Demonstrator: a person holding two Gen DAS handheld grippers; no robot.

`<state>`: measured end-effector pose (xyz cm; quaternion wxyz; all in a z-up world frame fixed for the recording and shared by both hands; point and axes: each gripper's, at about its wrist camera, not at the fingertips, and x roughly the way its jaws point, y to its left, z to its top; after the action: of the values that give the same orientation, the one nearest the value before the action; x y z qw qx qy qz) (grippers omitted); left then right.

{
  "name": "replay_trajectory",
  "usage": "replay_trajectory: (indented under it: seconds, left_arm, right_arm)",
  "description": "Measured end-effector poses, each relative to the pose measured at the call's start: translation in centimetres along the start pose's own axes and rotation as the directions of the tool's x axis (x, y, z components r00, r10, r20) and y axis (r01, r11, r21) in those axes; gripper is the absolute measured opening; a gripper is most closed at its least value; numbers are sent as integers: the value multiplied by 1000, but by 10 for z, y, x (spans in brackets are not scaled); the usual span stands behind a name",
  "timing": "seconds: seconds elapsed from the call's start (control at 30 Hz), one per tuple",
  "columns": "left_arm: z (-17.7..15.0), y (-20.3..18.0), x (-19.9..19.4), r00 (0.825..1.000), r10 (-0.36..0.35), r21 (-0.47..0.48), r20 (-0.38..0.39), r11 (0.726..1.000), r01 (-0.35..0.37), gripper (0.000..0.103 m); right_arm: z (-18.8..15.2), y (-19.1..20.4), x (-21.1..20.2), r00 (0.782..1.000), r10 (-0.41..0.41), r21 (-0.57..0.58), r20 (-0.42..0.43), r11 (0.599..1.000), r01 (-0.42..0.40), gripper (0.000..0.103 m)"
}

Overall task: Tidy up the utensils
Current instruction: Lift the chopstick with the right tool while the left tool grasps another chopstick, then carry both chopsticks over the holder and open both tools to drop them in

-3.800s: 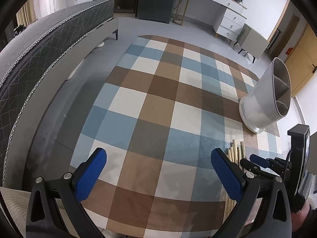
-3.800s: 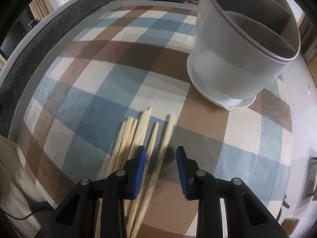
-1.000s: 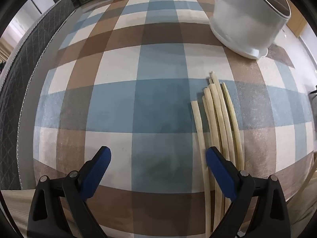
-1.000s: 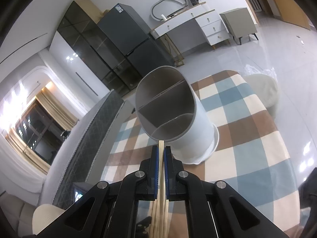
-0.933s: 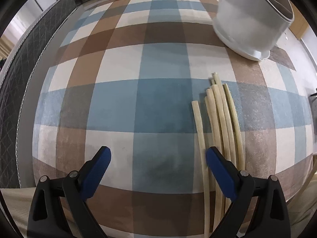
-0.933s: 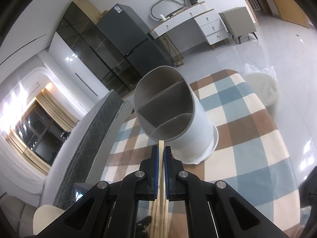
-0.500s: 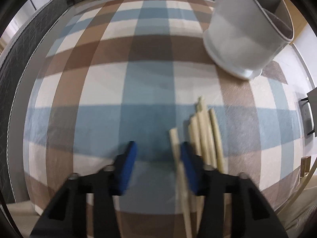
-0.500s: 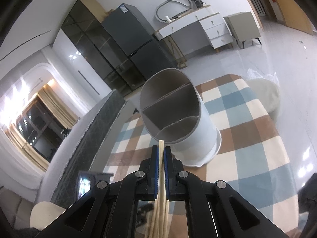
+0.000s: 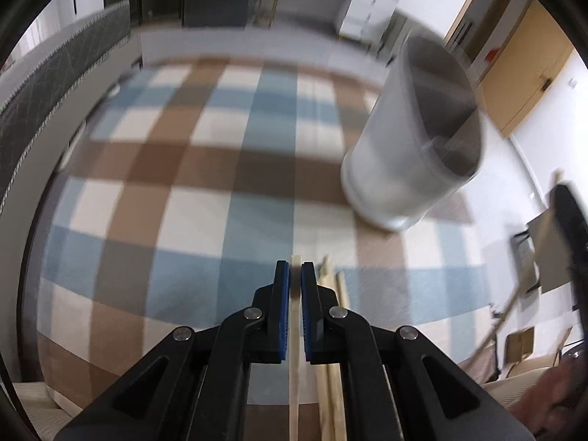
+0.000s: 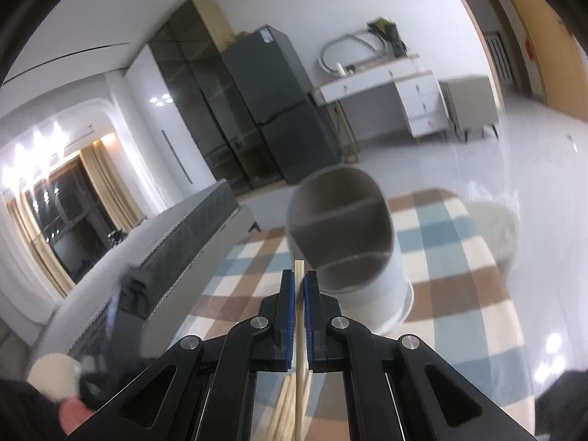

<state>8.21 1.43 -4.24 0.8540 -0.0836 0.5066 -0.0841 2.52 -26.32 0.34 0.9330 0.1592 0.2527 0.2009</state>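
Left wrist view: your left claw [image 9: 295, 271] grips one chopstick [image 9: 294, 367], your right claw [image 10: 299, 278] clamps another chopstick [image 10: 301, 345], facing the divided holder [image 10: 341, 235].

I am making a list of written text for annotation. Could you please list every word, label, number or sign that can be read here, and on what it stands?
No text can be read.
Sticker on the dark refrigerator: too small and blurred to read.
Red sign on the orange wall: blurred, unreadable.
White utensil holder, chopsticks, checked tablecloth: no print visible.
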Motion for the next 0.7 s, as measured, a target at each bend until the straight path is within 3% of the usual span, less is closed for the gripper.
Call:
replay_trajectory:
  seconds: [0.13, 0.4, 0.57, 0.7]
  left_arm:
    - [3, -10, -15, 997, -50, 3, 61, 999, 50, 2]
    - [-5, -42, -16, 994, -86, 73, 71, 994, 81, 1]
    - [8, -45, -36, 987, -129, 85, 95, 989, 121, 1]
    - [37, -51, -60, 969, -184, 84, 164, 981, 172, 1]
  right_arm:
    - [0, 18, -14, 999, -7, -63, 51, 998, 10, 4]
    - [1, 40, -23, 996, -32, -131, 85, 990, 43, 4]
    - [12, 41, -27, 993, -32, -131, 117, 990, 48, 4]
    - [32, 44, -28, 987, -13, -150, 161, 988, 37, 4]
